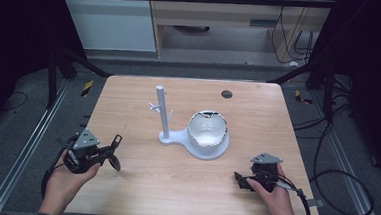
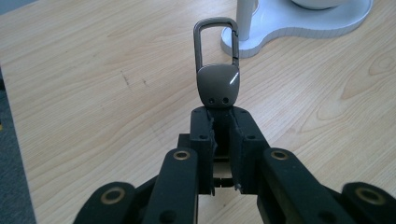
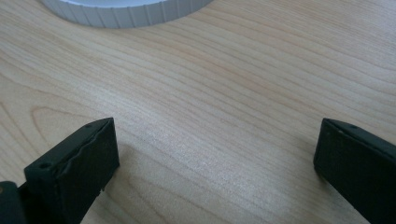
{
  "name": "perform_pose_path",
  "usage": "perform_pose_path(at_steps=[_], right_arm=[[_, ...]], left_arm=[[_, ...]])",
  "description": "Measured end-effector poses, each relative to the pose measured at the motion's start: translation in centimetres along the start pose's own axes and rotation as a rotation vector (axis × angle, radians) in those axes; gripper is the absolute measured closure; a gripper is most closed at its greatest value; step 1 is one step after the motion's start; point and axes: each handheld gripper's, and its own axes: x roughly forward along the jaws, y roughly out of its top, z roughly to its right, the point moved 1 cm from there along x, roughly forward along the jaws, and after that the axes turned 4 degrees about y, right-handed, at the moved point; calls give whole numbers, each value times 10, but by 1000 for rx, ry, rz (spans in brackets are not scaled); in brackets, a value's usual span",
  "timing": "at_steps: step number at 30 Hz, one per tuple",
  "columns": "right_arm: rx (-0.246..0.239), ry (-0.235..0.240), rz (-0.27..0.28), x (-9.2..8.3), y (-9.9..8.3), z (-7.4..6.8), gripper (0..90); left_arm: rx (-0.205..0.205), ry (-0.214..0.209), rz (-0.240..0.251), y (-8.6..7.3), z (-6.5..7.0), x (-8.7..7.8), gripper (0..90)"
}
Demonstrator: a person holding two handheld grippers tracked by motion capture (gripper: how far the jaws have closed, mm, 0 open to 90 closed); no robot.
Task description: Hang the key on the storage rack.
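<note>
Between the closed jaws of the left tongs (image 2: 223, 122) sits a dark metal carabiner clip (image 2: 217, 70), pinched by its solid lower end so that its open loop sticks out past the tips, above the wooden counter (image 2: 93, 93); just beyond the loop stands the white stand (image 2: 299, 25) with its upright post; in the high view the left tongs (image 1: 116, 150) are held in a hand near the counter's near-left edge, the clip (image 1: 116, 142) pointing toward the stand (image 1: 196, 140), whose round base carries a white bowl (image 1: 207, 128); the right tongs (image 3: 215, 154) gape wide and empty just above bare counter, the stand's ribbed base rim ahead of them.
</note>
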Motion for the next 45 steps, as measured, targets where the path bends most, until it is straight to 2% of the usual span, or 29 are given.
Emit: perform_pose_path(at_steps=[9, 15, 21, 22, 25, 45], right_arm=[[9, -4, 0, 6, 6, 1, 4], [11, -3, -1, 8, 8, 2, 4], [8, -4, 0, 9, 9, 3, 4], [8, -4, 0, 9, 9, 3, 5], [8, -4, -1, 9, 9, 3, 5], [10, -4, 0, 10, 10, 3, 5]], left_arm=[[-12, 10, 54, 7, -1, 2, 803], [-32, 41, 125, 15, 1, -1, 804], [-35, 38, 136, 21, 1, -2, 804], [-39, 16, 146, 23, 2, -2, 804], [-37, 5, 155, 25, 3, -1, 803], [-35, 1, 190, 41, 12, 3, 804]])
